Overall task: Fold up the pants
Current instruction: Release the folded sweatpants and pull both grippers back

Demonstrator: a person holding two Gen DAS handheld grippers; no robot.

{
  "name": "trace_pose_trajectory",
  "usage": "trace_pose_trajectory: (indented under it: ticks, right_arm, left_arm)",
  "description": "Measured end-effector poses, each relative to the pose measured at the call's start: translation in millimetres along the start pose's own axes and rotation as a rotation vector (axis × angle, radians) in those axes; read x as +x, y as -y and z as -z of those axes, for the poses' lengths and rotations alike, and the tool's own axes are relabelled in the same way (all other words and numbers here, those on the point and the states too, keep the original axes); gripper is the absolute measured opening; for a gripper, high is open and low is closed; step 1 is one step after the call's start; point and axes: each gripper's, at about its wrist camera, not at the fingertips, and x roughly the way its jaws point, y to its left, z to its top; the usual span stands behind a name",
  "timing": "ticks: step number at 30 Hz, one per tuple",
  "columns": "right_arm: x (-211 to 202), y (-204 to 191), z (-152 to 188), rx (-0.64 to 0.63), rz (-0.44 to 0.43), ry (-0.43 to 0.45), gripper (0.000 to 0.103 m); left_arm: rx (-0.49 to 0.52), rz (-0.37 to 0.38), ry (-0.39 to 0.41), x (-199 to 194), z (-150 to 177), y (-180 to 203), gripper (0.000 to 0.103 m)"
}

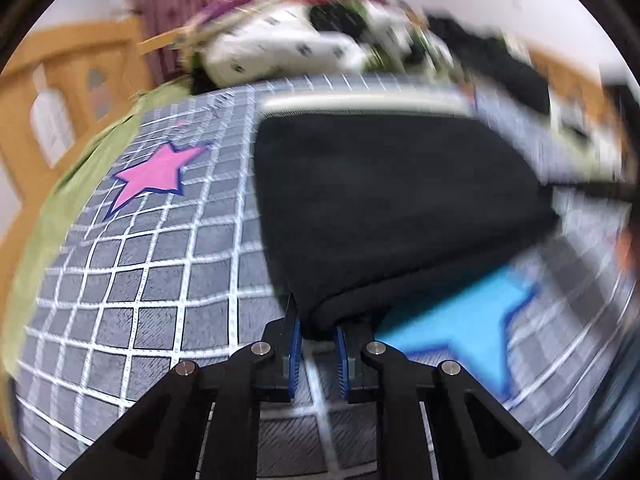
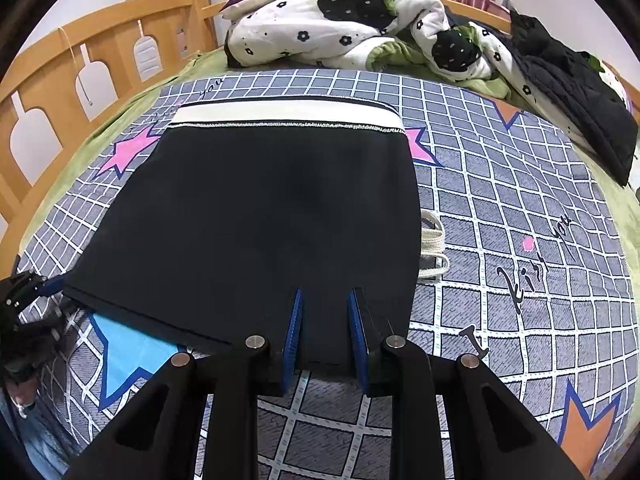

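both hand-held grippers pinch the near hem of the black pants (image 2: 260, 216) at frame bottom: right hand-held gripper (image 2: 325, 336) near its right corner, left hand-held gripper (image 1: 318, 344) on the left corner. pants stretch up-frame across the bed (image 2: 520, 208), waistband (image 2: 288, 114) farthest.

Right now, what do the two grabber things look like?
Both look the same. The left gripper has black arms shaped like a V, with round silver bolts at the joints and long cut-out slots. Its fingers carry ridged blue pads. The right gripper matches it: black arms, silver bolts, blue ridged pads. No cables or sleeves show clearly.
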Motion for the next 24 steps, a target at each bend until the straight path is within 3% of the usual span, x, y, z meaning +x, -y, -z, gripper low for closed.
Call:
trace_pose_trajectory:
  ticks: [2,5,8,11,16,23,24]
  right_arm:
    - [0,2,0,0.013,0.006,0.005,0.024]
    - [3,6,3,0.029,-0.002,-0.002,0.024]
    - [21,5,12,0.014,0.009,-0.078,0.024]
    - [13,3,13,-0.022,0.032,-0.058,0.024]
    - [-12,12,11,0.029,0.014,-0.016,0.026]
    - [-58,18,16,0.091,0.041,0.022,0.028]
    - [-65,15,18,0.087,0.049,0.031,0.029]
  left_arm:
    - [0.048,-0.050,-0.080,15,7,6,0.014]
    - [0.093,-0.073,-0.103,18,20,12,0.017]
    - [0.078,-0.042,-0.121,6,23,6,0.031]
    - [-0.010,-0.026,-0.115,-7,22,-7,0.051]
    - [-0.112,-0.020,-0.062,-33,14,-12,0.055]
    - [-0.084,-0.073,0.007,-79,-13,13,0.058]
    - [-0.082,-0.075,0.022,-88,-15,17,0.065]
